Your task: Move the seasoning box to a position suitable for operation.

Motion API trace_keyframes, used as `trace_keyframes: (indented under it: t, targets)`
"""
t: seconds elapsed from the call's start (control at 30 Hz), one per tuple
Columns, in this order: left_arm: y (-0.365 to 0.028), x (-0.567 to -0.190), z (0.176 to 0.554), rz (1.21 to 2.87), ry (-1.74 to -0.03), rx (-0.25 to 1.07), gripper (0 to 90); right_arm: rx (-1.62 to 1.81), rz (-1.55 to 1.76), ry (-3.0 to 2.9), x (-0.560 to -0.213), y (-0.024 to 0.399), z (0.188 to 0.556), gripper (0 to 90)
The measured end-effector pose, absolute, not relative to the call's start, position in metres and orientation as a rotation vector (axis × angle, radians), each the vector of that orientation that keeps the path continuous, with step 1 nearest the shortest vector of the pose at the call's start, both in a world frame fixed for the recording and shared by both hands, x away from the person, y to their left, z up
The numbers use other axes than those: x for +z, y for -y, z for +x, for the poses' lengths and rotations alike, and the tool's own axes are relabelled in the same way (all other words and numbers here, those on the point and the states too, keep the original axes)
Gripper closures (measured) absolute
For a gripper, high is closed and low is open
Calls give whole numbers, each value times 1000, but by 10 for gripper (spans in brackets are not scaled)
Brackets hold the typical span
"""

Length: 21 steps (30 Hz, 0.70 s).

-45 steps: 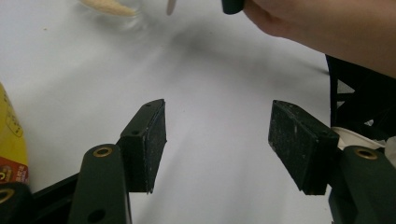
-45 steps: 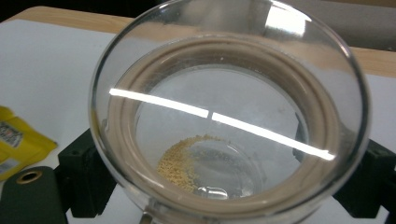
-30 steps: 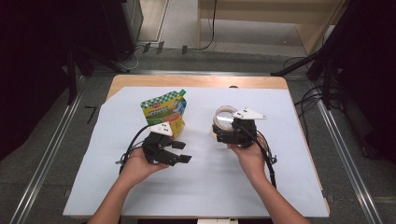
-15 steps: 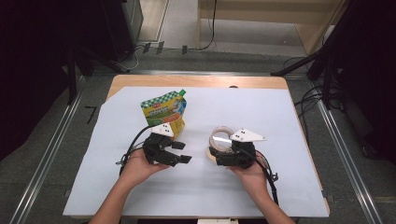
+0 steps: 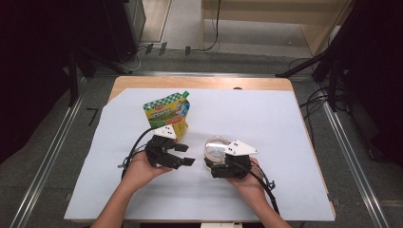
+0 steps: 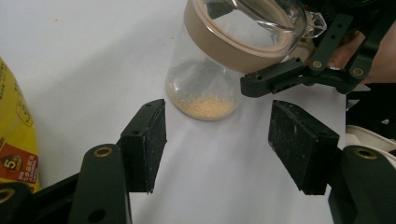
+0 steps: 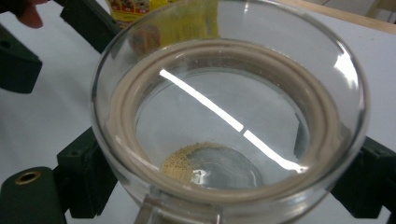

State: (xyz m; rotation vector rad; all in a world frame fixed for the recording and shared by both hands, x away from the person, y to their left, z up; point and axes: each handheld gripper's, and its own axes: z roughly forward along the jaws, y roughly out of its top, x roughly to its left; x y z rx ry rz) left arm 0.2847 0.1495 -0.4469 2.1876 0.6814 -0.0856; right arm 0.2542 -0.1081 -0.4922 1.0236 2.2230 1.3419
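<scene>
A clear glass jar with a tan seal ring and a few yellow grains in its bottom is clamped at the neck by my right gripper, which is shut on it. In the right gripper view the jar sits between the two black jaws. It tilts, with its base at or just above the white sheet. My left gripper stands open just left of the jar, nothing between its pads. The jar lies ahead of its jaws. A green and yellow pouch stands behind the left gripper.
The white sheet covers most of the wooden table. Rails and cables run along the floor on both sides. The pouch is close on the left gripper's left side.
My right gripper has brought the jar toward the person, leftward and lower, close beside the left gripper. The left gripper and the pouch have stayed in place.
</scene>
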Motion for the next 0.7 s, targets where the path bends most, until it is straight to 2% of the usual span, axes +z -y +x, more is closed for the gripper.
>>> trace_keyframes:
  t: [0.13,0.47,0.53,0.57,0.7]
  targets:
    - [-150,-447,285,2189,-692,-91,381,1309,1000,-2267,-488,107,253,0]
    - [-146,-445,282,2183,-691,-77,388,1440,1009,-2315,-454,140,239,7]
    - [-144,-445,281,2190,-689,-72,394,1477,993,-2313,-449,152,236,113]
    - [-143,-445,281,2193,-690,-68,397,1487,981,-2310,-446,159,234,216]
    - [-140,-446,281,2186,-710,-71,417,1523,955,-2338,-445,183,235,405]
